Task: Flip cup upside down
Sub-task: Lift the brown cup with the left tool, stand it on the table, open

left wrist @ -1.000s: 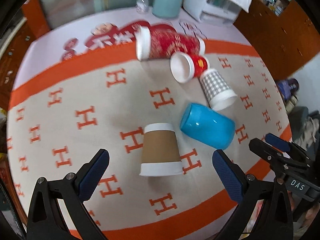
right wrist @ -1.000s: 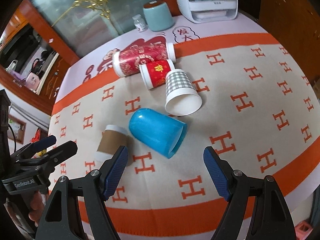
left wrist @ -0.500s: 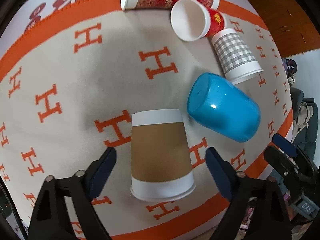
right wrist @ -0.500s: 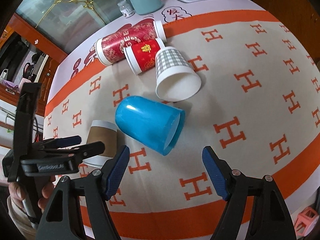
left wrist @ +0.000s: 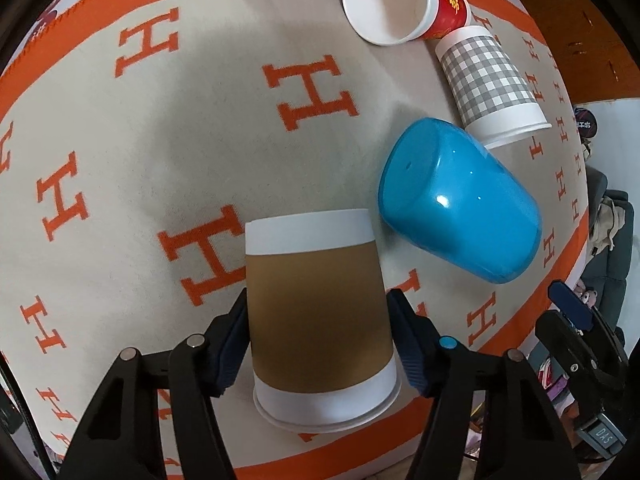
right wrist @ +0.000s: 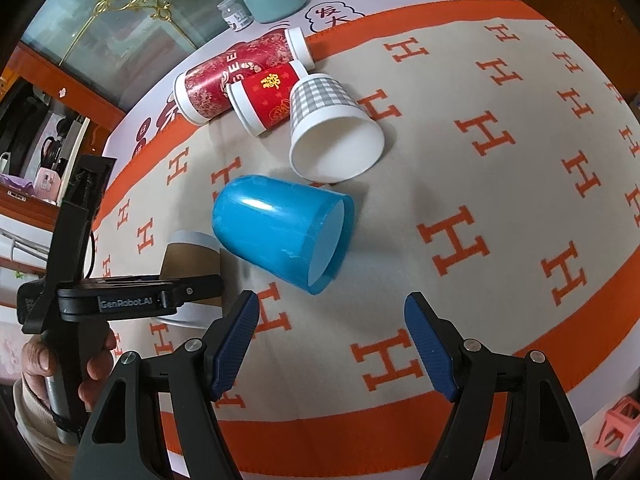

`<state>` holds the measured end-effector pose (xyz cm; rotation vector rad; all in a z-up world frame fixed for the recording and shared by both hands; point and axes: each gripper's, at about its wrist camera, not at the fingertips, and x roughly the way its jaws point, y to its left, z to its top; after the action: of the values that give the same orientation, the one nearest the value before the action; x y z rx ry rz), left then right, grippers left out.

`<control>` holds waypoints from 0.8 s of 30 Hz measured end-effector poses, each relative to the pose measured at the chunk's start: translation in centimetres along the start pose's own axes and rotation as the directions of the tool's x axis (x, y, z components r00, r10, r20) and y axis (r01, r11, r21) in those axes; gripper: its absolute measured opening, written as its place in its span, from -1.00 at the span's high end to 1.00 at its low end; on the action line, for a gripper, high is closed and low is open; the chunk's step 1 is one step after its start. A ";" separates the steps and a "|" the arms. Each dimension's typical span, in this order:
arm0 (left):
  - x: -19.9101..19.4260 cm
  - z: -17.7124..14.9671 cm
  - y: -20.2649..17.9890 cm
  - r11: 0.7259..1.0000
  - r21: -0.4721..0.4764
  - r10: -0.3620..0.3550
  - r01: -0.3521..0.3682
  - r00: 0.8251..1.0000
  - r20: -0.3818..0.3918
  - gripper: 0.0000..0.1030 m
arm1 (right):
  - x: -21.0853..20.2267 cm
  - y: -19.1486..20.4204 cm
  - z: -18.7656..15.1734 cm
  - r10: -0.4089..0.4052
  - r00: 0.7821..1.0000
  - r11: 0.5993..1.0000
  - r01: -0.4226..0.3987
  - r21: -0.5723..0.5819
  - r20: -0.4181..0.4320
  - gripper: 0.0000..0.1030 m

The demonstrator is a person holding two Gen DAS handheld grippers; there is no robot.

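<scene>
brown cup (left wrist: 320,320) | clamped by left hand-held gripper (left wrist: 318,344) | blanket (left wrist: 200,120)

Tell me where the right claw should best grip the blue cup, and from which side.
Across the mid-body of the blue cup, coming from above: it lies on its side, its mouth facing the right claw, and its wall curves least there. That claw's jaws stand open and look wide enough.

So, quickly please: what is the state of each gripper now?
Left gripper: closed on the brown paper cup, which lies on its side.
Right gripper: open, holding nothing.
</scene>
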<state>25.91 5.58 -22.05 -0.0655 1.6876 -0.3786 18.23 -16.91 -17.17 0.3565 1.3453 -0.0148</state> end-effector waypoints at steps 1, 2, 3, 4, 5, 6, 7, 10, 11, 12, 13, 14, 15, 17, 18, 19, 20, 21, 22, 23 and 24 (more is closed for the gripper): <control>-0.1 -0.1 -0.1 1.000 -0.001 0.000 0.000 1.000 0.002 -0.23 | -0.1 -0.2 -0.1 0.000 1.000 1.000 0.000 0.005 0.001 -0.49; -0.2 -0.1 -0.3 1.000 -0.003 0.002 -0.002 1.000 0.005 -0.23 | -0.1 -0.3 -0.2 0.000 1.000 1.000 0.000 0.008 0.002 -0.49; -0.1 -0.2 -0.7 1.000 -0.005 0.004 -0.004 1.000 0.009 -0.23 | -0.1 -0.5 -0.4 0.000 1.000 1.000 0.000 0.013 0.002 -0.49; -0.3 -0.4 -1.0 1.000 -0.004 0.004 -0.004 1.000 0.016 -0.22 | -0.2 -0.7 -0.5 0.001 1.000 1.000 -0.001 0.018 0.003 -0.49; -0.4 -0.6 -1.2 1.000 -0.003 0.005 -0.005 1.000 0.021 -0.22 | -0.3 -0.8 -0.6 0.002 1.000 1.000 -0.002 0.022 0.003 -0.49; -0.7 -0.8 -1.5 1.000 -0.004 0.005 -0.005 1.000 0.029 -0.22 | -0.4 -1.0 -0.8 0.003 1.000 1.000 -0.003 0.025 0.005 -0.49; -0.9 -0.9 -1.6 1.000 -0.003 0.003 -0.003 0.999 0.034 -0.22 | -0.5 -1.1 -0.9 0.003 1.000 1.000 -0.003 0.027 0.007 -0.49; -1.6 -1.6 -2.5 1.000 -0.008 -0.006 0.007 0.998 0.056 -0.22 | -0.9 -1.5 -1.3 0.007 1.000 0.999 -0.008 0.034 0.013 -0.49; -1.8 -1.8 -2.7 1.000 -0.010 -0.011 0.012 0.998 0.061 -0.22 | -1.1 -1.6 -1.4 0.010 1.000 0.999 -0.010 0.035 0.016 -0.49; -2.0 -2.1 -2.8 1.000 -0.013 -0.014 0.015 0.998 0.066 -0.22 | -1.3 -1.7 -1.5 0.012 1.000 0.999 -0.012 0.035 0.018 -0.49; -2.3 -2.5 -2.8 1.000 -0.015 -0.018 0.019 0.997 0.072 -0.22 | -1.5 -1.8 -1.7 0.014 1.000 0.999 -0.015 0.036 0.021 -0.49; -2.6 -2.9 -3.1 1.000 -0.016 -0.021 0.022 0.997 0.076 -0.22 | -1.6 -1.8 -1.7 0.017 1.000 0.999 -0.018 0.037 0.023 -0.49; -2.8 -3.1 -3.5 1.000 -0.019 -0.022 0.024 0.997 0.080 -0.22 | -1.8 -1.9 -1.8 0.021 0.999 0.999 -0.022 0.038 0.025 -0.49; -2.9 -3.8 -4.2 0.999 -0.026 -0.027 0.029 0.996 0.081 -0.22 | -2.1 -2.1 -2.1 0.027 0.999 0.999 -0.028 0.038 0.027 -0.49; -2.9 -4.2 -4.5 0.999 -0.031 -0.032 0.034 0.996 0.079 -0.21 | -2.2 -2.2 -2.2 0.029 0.999 0.999 -0.030 0.037 0.028 -0.49; -3.0 -4.4 -4.3 0.999 -0.033 -0.036 0.039 0.996 0.077 -0.21 | -2.4 -2.3 -2.3 0.032 0.999 0.999 -0.033 0.036 0.027 -0.49; -3.0 -4.8 -4.6 0.998 -0.038 -0.041 0.044 0.996 0.074 -0.21 | -2.5 -2.4 -2.4 0.035 0.999 0.999 -0.036 0.034 0.027 -0.49; -3.0 -5.2 -4.9 0.998 -0.042 -0.044 0.047 0.996 0.073 -0.21 | -2.7 -2.5 -2.5 0.037 0.999 0.999 -0.038 0.032 0.027 -0.49; -3.1 -5.6 -5.2 0.998 -0.043 -0.047 0.050 0.996 0.073 -0.21 | -2.9 -2.7 -2.6 0.039 0.999 0.999 -0.040 0.029 0.028 -0.49; -3.0 -6.0 -5.5 0.998 -0.045 -0.049 0.053 0.996 0.072 -0.21 | -3.0 -2.8 -2.6 0.041 0.999 0.999 -0.042 0.026 0.029 -0.49; -3.1 -6.5 -5.7 0.997 -0.049 -0.052 0.056 0.996 0.071 -0.21 | -3.2 -3.0 -2.7 0.043 0.999 0.999 -0.044 0.023 0.031 -0.49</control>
<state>19.07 2.35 -16.82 -0.1603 1.6292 -0.3700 14.28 -19.62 -15.32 0.4037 1.3077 0.0002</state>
